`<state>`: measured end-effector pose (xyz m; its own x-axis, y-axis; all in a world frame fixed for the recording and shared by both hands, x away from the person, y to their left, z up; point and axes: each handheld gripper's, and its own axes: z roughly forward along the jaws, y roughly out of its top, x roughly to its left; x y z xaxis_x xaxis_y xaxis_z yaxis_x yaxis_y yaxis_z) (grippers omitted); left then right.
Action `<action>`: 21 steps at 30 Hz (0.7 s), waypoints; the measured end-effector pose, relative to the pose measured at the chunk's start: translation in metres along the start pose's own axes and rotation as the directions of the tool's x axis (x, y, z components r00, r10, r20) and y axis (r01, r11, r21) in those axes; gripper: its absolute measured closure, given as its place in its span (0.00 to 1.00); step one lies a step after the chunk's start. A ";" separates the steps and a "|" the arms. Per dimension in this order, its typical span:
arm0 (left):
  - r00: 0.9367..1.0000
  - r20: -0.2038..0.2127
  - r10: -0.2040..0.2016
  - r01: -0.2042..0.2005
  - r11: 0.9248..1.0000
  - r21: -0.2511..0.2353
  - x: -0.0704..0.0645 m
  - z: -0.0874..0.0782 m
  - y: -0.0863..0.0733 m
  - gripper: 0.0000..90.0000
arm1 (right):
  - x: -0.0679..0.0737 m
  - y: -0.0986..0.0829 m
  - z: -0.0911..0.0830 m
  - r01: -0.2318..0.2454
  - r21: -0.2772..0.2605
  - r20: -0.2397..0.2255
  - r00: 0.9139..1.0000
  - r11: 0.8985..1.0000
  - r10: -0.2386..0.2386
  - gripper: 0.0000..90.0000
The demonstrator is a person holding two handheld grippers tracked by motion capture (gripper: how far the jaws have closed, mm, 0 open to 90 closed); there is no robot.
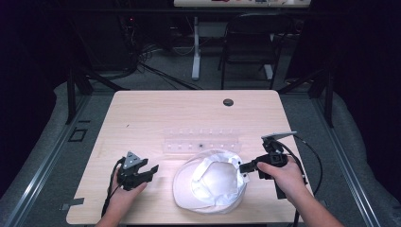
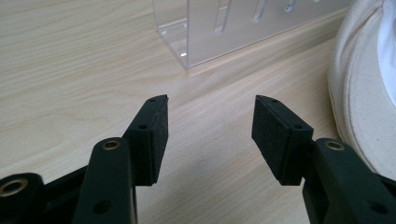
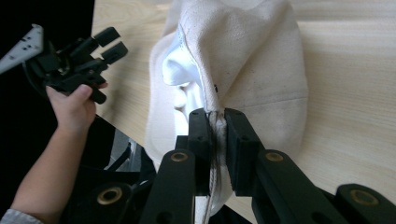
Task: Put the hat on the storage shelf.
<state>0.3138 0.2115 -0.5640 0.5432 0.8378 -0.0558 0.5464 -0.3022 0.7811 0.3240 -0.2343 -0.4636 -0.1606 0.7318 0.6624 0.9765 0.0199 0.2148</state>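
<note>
While I look down from the high view, the white bucket hat lies upside down near the front edge of the wooden table, its lining facing up, just in front of a clear acrylic rack; my right gripper meets the hat's right rim, and my left gripper hangs a little off to the hat's left, apart from it; from the left gripper view, that gripper stands wide with nothing between its pads, bare table under it, the rack's corner ahead and the hat's brim at the right edge; from the right gripper view, the right gripper is clamped tight on a thin fold of the hat's rim, with the other hand and its gripper farther off at the left; I judge the bite shallow, so a quick lift could let the cloth slip out, and dragging the hat away from me could knock the rack, since the two sit so close.
</note>
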 end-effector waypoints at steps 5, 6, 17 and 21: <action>1.000 0.001 0.001 -0.001 1.000 0.000 0.000 0.000 0.000 0.52 | 0.007 0.004 -0.005 -0.011 -0.009 -0.028 1.000 1.000 0.011 0.91; 1.000 0.001 0.000 0.000 1.000 0.000 0.000 0.000 0.000 0.52 | 0.007 0.005 -0.006 -0.005 -0.008 -0.040 0.999 1.000 0.004 0.91; 1.000 0.002 0.001 -0.001 1.000 0.003 0.000 0.000 0.000 0.52 | 0.019 0.012 -0.013 0.003 -0.035 -0.108 0.994 0.999 -0.007 0.91; 1.000 0.003 0.001 -0.001 1.000 0.003 0.000 0.000 0.000 0.52 | 0.023 0.015 -0.015 0.002 -0.054 -0.149 0.989 0.999 -0.010 0.91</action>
<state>0.3140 0.2114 -0.5642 0.5458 0.8360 -0.0569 0.5477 -0.3046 0.7793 0.3326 -0.2272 -0.4349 -0.1898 0.6221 0.7596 0.9670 -0.0156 0.2544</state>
